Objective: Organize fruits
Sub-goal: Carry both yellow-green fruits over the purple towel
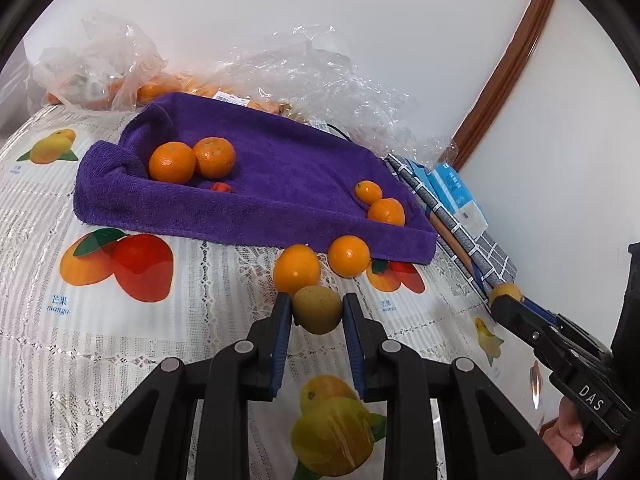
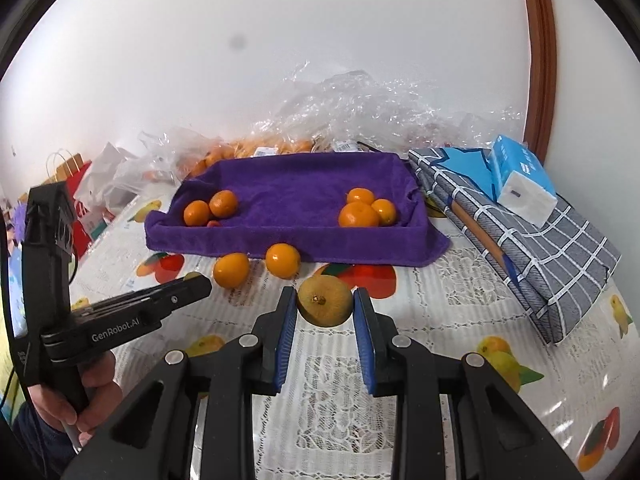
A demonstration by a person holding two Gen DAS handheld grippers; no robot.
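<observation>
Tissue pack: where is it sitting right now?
In the right wrist view, the blue-and-white tissue pack lies on the folded grey checked cloth at far right, right of the purple towel and by the brown door frame.

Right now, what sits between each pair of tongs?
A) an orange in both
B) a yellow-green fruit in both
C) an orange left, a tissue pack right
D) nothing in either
B. The left tongs hold a yellow-green fruit, and the right tongs hold another one, its stem end facing the camera; the loose oranges lie on the table by the purple towel.
</observation>
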